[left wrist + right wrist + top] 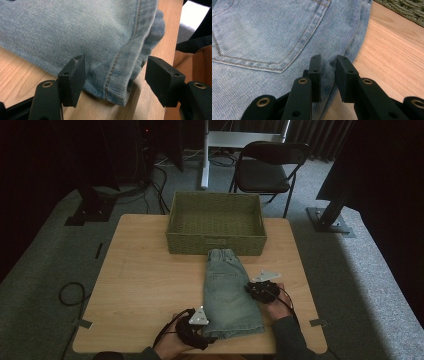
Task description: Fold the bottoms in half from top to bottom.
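Table (140, 285): wooden, with a woven basket (216, 245) at its far edge.
Denim shorts (230, 295): flat, waistband touching basket.
Left gripper (115, 75): released, hem corner between jaws (untouched).
Right gripper (328, 75): pinching the shorts' side edge.

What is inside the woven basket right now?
The woven basket shows only bare weave on its floor and far walls. Its near wall hides the front strip of the floor, just behind the denim shorts.

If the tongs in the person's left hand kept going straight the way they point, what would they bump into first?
Most likely the hem corner of the denim shorts. The left tongs stand open, and that corner already lies between them on the table. Exact depth is hard to judge.
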`<state>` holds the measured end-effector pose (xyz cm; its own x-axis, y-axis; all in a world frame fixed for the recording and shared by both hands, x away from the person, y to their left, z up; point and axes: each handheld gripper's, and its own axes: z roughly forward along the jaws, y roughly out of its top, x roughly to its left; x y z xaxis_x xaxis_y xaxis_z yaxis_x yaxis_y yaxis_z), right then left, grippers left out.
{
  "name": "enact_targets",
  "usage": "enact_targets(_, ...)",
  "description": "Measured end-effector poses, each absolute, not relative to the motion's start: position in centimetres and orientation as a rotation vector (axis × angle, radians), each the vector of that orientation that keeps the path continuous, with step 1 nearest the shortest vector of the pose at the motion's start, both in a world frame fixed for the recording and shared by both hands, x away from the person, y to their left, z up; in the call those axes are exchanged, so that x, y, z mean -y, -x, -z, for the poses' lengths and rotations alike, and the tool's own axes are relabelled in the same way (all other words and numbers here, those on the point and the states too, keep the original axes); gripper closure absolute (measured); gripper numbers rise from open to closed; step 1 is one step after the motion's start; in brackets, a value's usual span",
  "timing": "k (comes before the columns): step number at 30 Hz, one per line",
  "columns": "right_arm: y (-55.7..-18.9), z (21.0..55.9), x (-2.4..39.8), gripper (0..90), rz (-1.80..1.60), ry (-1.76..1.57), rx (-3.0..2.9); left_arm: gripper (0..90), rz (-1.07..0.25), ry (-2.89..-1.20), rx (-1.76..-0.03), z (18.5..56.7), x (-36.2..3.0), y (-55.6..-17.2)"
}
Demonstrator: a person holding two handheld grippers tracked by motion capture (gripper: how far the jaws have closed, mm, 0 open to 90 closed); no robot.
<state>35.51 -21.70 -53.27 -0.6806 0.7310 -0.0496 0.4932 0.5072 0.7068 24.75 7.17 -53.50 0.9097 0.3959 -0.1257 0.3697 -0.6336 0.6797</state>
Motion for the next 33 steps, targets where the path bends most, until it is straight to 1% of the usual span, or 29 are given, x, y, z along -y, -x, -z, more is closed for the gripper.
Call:
enact_targets(1,-35.5,53.3,21.7,75.6,-0.968,-1.020,-2.411,37.6,-0.054,-2.320,-0.542,53.5,-7.2,-24.8)
enact_targets(2,-35.5,53.3,21.7,75.6,-0.967,-1.019,-2.410,41.7,-0.082,-2.332,-0.536,53.5,-7.2,-24.7)
enact_targets(4,-35.5,53.3,21.7,75.6,-0.967,-1.024,-2.410,51.9,-0.096,-2.349,-0.539,53.3,-7.1,-24.7)
enact_targets(6,-35.5,53.2,21.7,75.5,-0.966,-1.025,-2.410,66.5,-0.112,-2.358,-0.557,53.2,-7.1,-24.9)
enact_targets(7,-35.4,53.2,21.6,75.4,-0.960,-1.022,-2.411,74.5,-0.093,-2.359,-0.571,53.2,-7.2,-25.0)
enact_targets(8,-35.4,53.2,21.6,75.4,-0.954,-1.020,-2.410,78.9,-0.078,-2.359,-0.577,53.1,-7.3,-25.2)
enact_targets(10,-35.3,53.1,21.4,75.3,-0.940,-1.006,-2.410,83.9,-0.065,-2.365,-0.565,53.1,-7.5,-25.2)
enact_targets(12,-35.2,53.1,21.4,75.1,-0.936,-1.004,-2.413,85.9,-0.061,-2.370,-0.551,53.0,-7.7,-25.0)
enact_targets(16,-34.9,52.9,21.3,74.1,-0.921,-0.986,-2.427,86.5,-0.054,-2.364,-0.529,52.6,-8.0,-24.8)
enact_targets(21,-34.4,52.4,21.3,68.7,-0.937,-0.966,-2.437,86.7,-0.059,-2.297,-0.521,50.8,-8.8,-25.2)
enact_targets(26,-33.7,51.2,21.7,67.0,-0.996,-0.947,-2.419,86.8,-0.063,-2.225,-0.531,49.0,-9.5,-26.6)
enact_targets(33,-32.6,49.1,22.7,61.9,-1.112,-0.920,-2.403,86.9,-0.124,-2.148,-0.543,46.8,-9.6,-29.0)
